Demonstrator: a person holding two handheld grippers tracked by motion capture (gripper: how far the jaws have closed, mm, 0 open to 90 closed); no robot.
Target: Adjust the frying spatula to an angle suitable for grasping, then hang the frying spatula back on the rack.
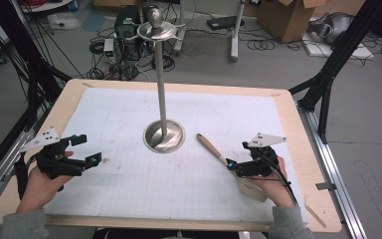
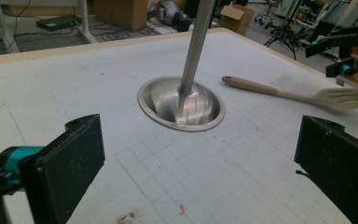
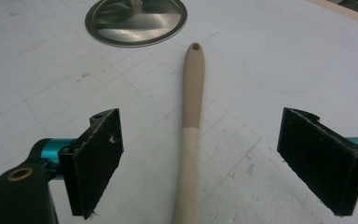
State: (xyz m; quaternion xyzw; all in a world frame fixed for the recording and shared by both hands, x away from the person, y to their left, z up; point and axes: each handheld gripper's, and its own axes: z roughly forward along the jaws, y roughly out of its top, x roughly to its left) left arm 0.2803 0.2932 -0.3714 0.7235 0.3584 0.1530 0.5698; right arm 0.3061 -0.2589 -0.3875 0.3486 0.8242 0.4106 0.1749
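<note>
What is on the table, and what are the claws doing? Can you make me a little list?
table: pale mat with a grid
stand: shiny metal pole rising from a round base mid-table
spatula: beige, lying flat, handle end toward the stand
right claw: open, jaws on either side of the spatula handle, not pressing it
left claw: open, nothing between its jaws, pointed toward the stand
</note>
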